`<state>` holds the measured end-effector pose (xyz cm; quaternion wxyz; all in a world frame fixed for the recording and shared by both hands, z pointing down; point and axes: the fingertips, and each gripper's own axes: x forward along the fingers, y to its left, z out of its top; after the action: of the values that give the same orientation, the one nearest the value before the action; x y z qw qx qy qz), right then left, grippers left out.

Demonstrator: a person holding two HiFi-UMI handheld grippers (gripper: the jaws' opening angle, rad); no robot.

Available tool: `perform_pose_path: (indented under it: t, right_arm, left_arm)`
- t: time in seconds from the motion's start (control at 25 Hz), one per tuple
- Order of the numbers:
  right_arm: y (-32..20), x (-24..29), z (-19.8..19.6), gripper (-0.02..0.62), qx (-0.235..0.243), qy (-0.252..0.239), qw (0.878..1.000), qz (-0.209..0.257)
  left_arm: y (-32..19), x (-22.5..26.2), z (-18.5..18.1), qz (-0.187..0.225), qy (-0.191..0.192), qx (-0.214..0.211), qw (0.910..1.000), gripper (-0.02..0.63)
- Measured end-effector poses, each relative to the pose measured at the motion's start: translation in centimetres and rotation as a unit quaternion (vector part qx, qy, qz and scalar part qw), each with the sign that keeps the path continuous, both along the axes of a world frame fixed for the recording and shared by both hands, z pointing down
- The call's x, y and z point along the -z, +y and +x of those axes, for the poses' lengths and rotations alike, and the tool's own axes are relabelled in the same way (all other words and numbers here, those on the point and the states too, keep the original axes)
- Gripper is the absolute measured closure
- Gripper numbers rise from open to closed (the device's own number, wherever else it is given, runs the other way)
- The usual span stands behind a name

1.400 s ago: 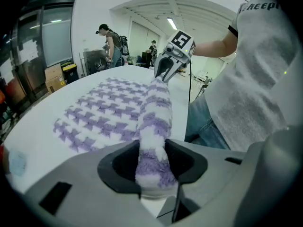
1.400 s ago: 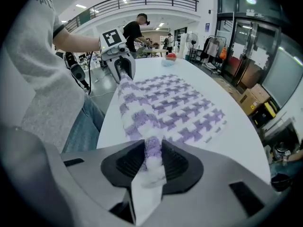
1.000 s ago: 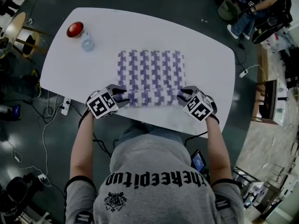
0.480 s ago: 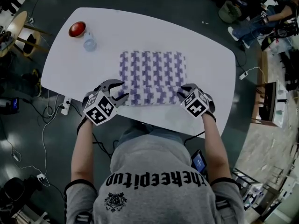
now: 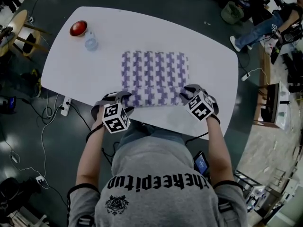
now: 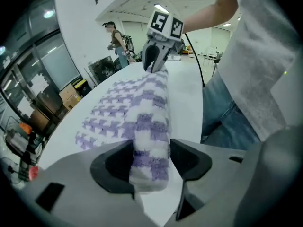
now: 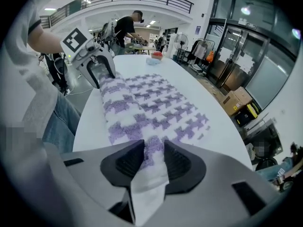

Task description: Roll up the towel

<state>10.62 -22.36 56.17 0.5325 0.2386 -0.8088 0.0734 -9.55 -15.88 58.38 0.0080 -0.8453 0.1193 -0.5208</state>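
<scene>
the purple-and-white checked towel (image 5: 154,72) lies in the middle of the white tabletop (image 5: 208,56), its far part flat and its near edge turned into a low roll that runs across in front of the person. the left tongs (image 5: 122,98) stand at the roll's left end. in the left gripper view their jaws straddle that end, set wide, with a gap showing at one pad. they have just been opening, so the roll sits between them unpinched. the right tongs (image 5: 185,94) are at the roll's right end, jaws narrow and clamped on the cloth, with a white flap bunched between the pads in the right gripper view. each pair of tongs points steeply down at the tabletop's near edge, close to the person's grey shirt. at the tabletop's far left corner, well apart from the towel, sit a red round thing (image 5: 78,28) and, just beside it, a small clear bottle (image 5: 91,42). on the dark floor to the left a white power strip (image 5: 66,108) lies among cables. beyond the tabletop's far right another person (image 5: 258,25) is partly in view.
</scene>
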Motion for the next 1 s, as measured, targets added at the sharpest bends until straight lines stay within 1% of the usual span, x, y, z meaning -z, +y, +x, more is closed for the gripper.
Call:
perform_pose_path:
  t: [0.08, 0.16, 0.24, 0.32, 0.4, 0.44, 0.52, 0.64, 0.68, 0.72, 0.76, 0.84, 0.92, 1.0]
  right_arm:
    - [0.2, 1.5, 0.5, 0.478, 0.006, -0.011, 1.000, 0.018]
    - [0.6, 4.1, 0.4, 0.463, 0.013, -0.020, 0.999, 0.041]
    - [1.2, 6.0, 0.1, 0.447, 0.036, -0.016, 0.997, 0.060]
    - [2.7, 5.2, 0.1, 0.426, 0.078, 0.007, 0.995, 0.064]
    - [4.0, 2.9, 0.1, 0.395, 0.118, 0.038, 0.991, 0.052]
    - [4.1, 1.9, -0.1, 0.382, 0.128, 0.051, 0.989, 0.043]
    - [4.1, 0.5, -0.7, 0.361, 0.130, 0.072, 0.988, 0.036]
    - [4.7, -0.5, -2.1, 0.369, 0.115, 0.106, 0.986, 0.053]
    - [4.8, -0.5, -2.6, 0.420, 0.111, 0.111, 0.986, 0.059]
    - [4.6, -0.3, -2.8, 0.453, 0.108, 0.114, 0.986, 0.064]
    - [4.2, -0.1, -2.6, 0.471, 0.107, 0.113, 0.986, 0.067]
    - [3.2, 0.1, -1.3, 0.494, 0.106, 0.107, 0.986, 0.067]
    - [3.2, 0.0, 0.2, 0.494, 0.105, 0.098, 0.988, 0.060]
    - [3.8, -0.5, 0.7, 0.494, 0.104, 0.089, 0.989, 0.051]
  left_arm:
    - [-0.3, -0.1, 0.5, -0.003, -0.002, 0.008, 1.0000, 0.379]
    - [-0.4, 0.6, 0.3, -0.005, -0.009, 0.007, 0.9999, 0.379]
    - [-0.8, 1.3, 0.0, -0.006, -0.015, 0.005, 0.9999, 0.379]
    - [-0.8, 0.6, 0.2, -0.005, -0.021, 0.004, 0.9997, 0.379]
    - [-1.0, -0.4, 0.4, -0.001, -0.029, 0.004, 0.9996, 0.379]
    - [-1.4, -0.6, 0.2, 0.001, -0.032, 0.005, 0.9995, 0.379]
    - [-1.8, -0.4, -0.5, 0.005, -0.037, 0.007, 0.9993, 0.379]
    - [-0.4, 0.0, -2.9, 0.013, -0.039, 0.004, 0.9991, 0.379]
    - [0.0, 0.1, -3.6, 0.015, -0.040, 0.002, 0.9991, 0.383]
    - [-0.1, 0.1, -3.9, 0.015, -0.039, 0.002, 0.9991, 0.392]
    - [-0.5, 0.2, -3.7, 0.014, -0.038, 0.002, 0.9992, 0.406]
    - [-1.6, 0.4, -2.4, 0.008, -0.035, 0.002, 0.9994, 0.462]
    - [-1.8, 0.2, -0.9, 0.000, -0.032, -0.005, 0.9995, 0.478]
    - [-1.3, -0.3, -0.3, -0.012, -0.030, -0.015, 0.9994, 0.482]
